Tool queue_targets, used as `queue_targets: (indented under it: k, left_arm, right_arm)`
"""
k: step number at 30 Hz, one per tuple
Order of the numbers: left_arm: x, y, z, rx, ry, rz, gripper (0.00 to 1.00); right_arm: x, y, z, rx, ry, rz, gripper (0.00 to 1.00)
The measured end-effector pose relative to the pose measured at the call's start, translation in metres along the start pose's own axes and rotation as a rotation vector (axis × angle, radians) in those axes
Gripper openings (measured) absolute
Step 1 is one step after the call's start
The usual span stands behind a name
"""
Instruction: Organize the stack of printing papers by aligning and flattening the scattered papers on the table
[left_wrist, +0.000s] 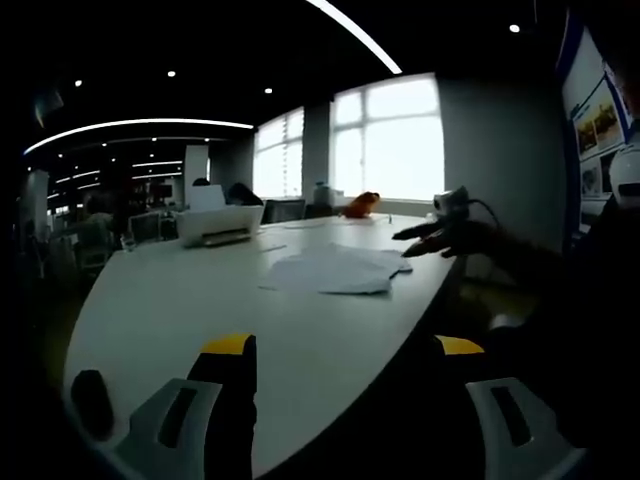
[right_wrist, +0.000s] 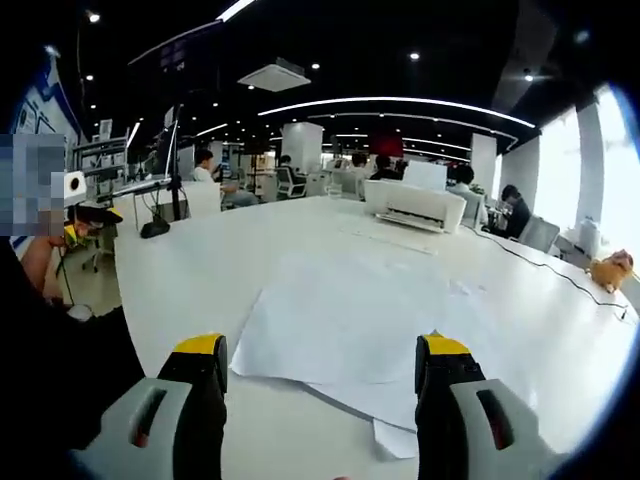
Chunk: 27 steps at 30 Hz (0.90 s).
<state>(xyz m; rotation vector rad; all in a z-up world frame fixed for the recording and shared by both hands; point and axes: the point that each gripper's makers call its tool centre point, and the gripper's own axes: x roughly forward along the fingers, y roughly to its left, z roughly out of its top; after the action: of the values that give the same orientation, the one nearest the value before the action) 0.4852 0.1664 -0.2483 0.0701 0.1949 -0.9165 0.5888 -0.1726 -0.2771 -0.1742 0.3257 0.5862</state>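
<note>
A loose, uneven spread of white printing papers (left_wrist: 335, 270) lies on the white table (left_wrist: 180, 310), toward its right edge. My left gripper (left_wrist: 344, 346) is open, well short of the sheets, with its yellow-tipped jaws over the table's near edge. The right gripper (left_wrist: 432, 238) reaches in from the right, just beside the papers. In the right gripper view the papers (right_wrist: 360, 320) lie directly ahead, their corners sticking out at different angles. My right gripper (right_wrist: 322, 346) is open, its jaws hovering over the sheets' near edge with nothing between them. The left gripper (right_wrist: 88, 214) shows small at the far left.
A white printer (left_wrist: 220, 222) (right_wrist: 415, 207) stands on the table beyond the papers, with a cable (right_wrist: 545, 265) trailing from it. An orange toy (left_wrist: 360, 205) (right_wrist: 610, 268) sits at the far end by the windows. People sit at desks (right_wrist: 215, 180) behind. A person's sleeve (right_wrist: 50, 360) is at the lower left.
</note>
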Motion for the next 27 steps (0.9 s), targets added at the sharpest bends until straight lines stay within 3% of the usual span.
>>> queue_targets:
  k: [15,22,27]
  left_arm:
    - [-0.003,-0.001,0.001,0.008,0.006,-0.004,0.74]
    - [0.002,-0.006,0.004,0.013,0.003,-0.012,0.74]
    - [0.006,-0.010,0.004,0.009,0.007,-0.023,0.74]
  right_arm:
    - [0.012,-0.014,-0.011,0.035,0.017,-0.028,0.73]
    - [0.020,-0.028,-0.006,0.056,-0.004,-0.057,0.73]
    - [0.028,-0.038,-0.013,0.074,0.007,-0.076,0.73]
